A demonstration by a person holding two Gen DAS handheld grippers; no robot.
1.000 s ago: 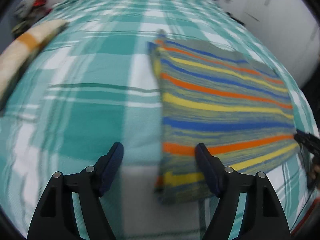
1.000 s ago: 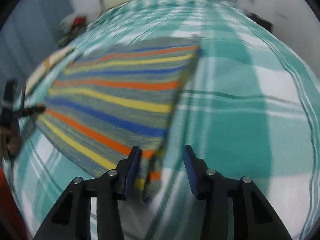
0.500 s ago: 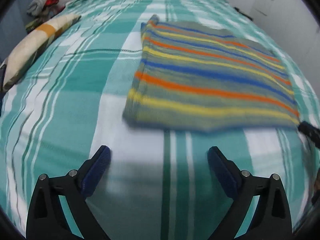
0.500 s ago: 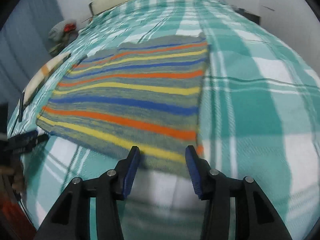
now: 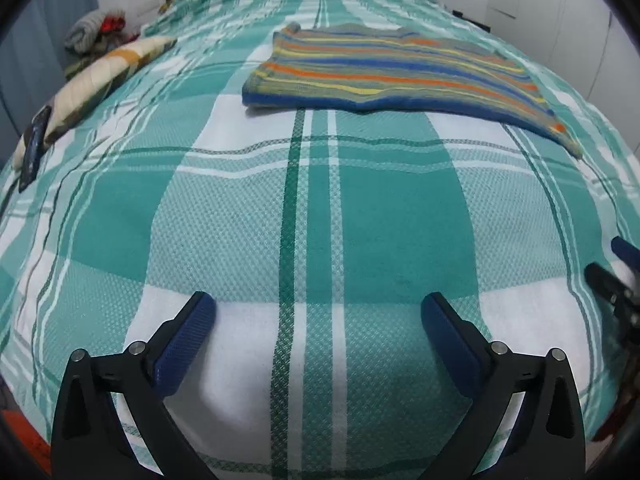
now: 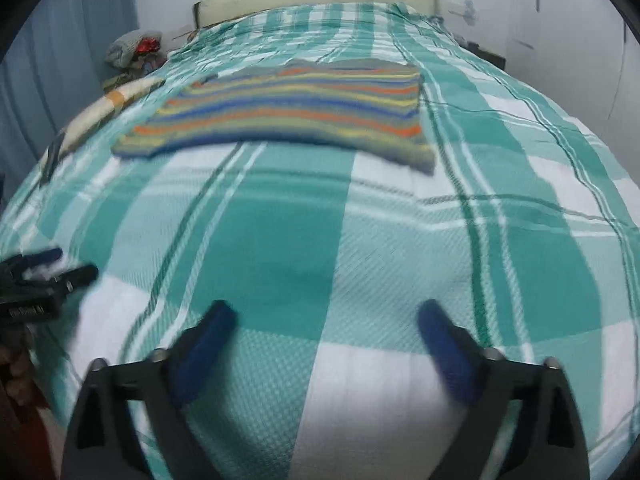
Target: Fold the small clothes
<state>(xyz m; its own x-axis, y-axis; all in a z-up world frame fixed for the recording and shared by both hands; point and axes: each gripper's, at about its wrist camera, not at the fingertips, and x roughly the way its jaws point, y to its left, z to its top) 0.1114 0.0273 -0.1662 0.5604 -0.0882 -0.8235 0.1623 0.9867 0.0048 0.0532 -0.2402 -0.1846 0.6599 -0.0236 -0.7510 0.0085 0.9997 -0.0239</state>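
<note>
Your left gripper has its jaws spread wide, nothing between the blue pads — both fingers point straight ahead. Your right gripper looks equally wide apart and empty, though motion blur softens its fingertips. Each gripper shows at the edge of the other's view — side by side, roughly level.
</note>
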